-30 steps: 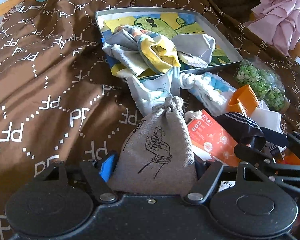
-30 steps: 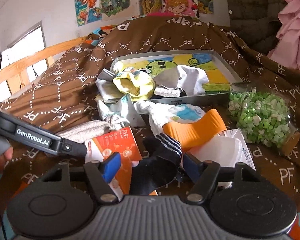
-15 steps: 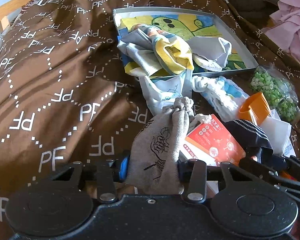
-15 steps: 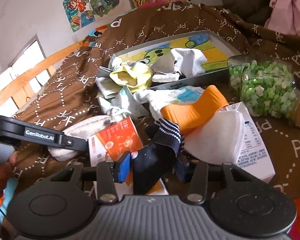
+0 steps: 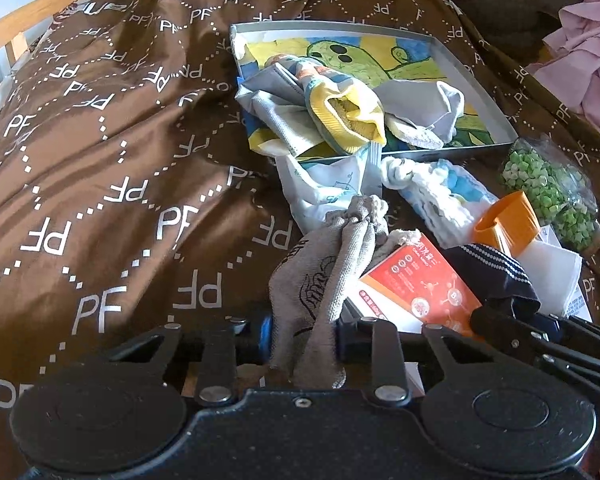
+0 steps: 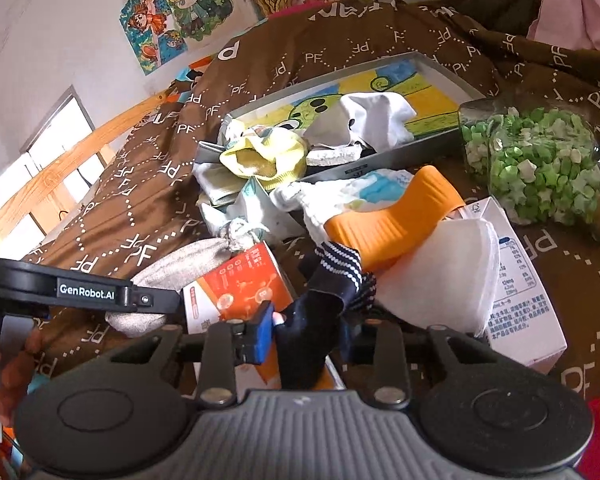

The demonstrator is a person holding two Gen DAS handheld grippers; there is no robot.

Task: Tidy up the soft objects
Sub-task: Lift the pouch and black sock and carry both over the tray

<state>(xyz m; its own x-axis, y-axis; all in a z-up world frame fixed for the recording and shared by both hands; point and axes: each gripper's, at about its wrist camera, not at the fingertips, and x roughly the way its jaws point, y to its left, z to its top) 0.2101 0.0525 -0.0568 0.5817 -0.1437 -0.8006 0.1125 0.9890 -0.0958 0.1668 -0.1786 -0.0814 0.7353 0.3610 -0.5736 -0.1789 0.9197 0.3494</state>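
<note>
Grey pouch clamped by L gripper, dark sock by R gripper, jaws just closed, likely for transfer to far tray.

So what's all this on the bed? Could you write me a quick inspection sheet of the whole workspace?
Surface: brown bedspread printed with PF letters.
Job's things: grey drawstring pouch; dark striped sock; more socks and cloths piled in the shallow cartoon-lined tray.
Clutter: orange-red box, orange cup, white carton, jar of green paper stars.
Grippers: left gripper shut on the pouch; right gripper shut on the sock; both have just been closing.
Cables: nothing seen.
Surroundings: cartoon posters on the wall, wooden bed rail, pink fabric.
</note>
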